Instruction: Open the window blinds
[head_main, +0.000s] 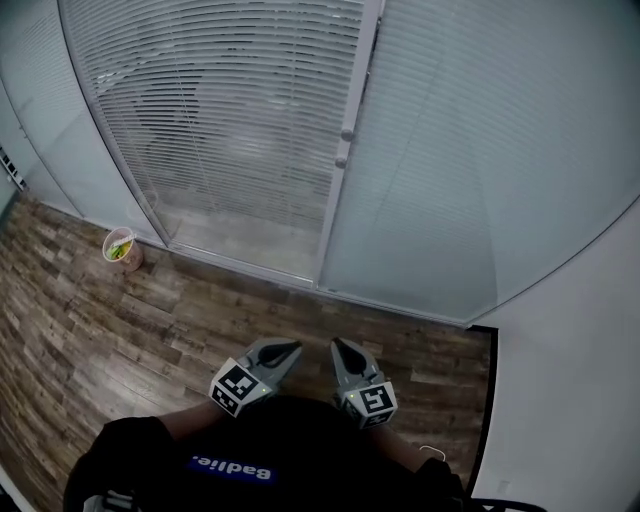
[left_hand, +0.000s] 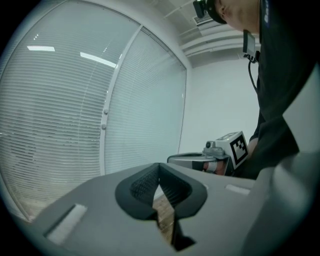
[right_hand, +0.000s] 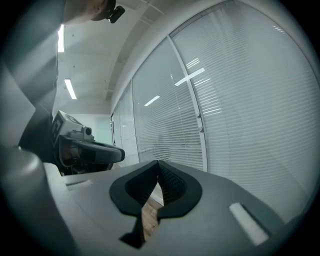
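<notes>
White slatted window blinds (head_main: 250, 110) hang behind glass panels ahead of me, with a white frame post (head_main: 345, 150) carrying two small round knobs (head_main: 343, 147) between the panels. The blinds (left_hand: 55, 125) fill the left gripper view, and the blinds (right_hand: 240, 115) also fill the right gripper view, slats lying nearly flat. My left gripper (head_main: 290, 350) and right gripper (head_main: 338, 346) are held low in front of my body, side by side, well short of the glass. Both are shut with nothing between their jaws.
A wood-plank floor (head_main: 120, 320) runs to the glass wall. A small bin (head_main: 120, 246) with green and yellow contents stands at the left by the glass. A white wall (head_main: 570, 380) closes the right side.
</notes>
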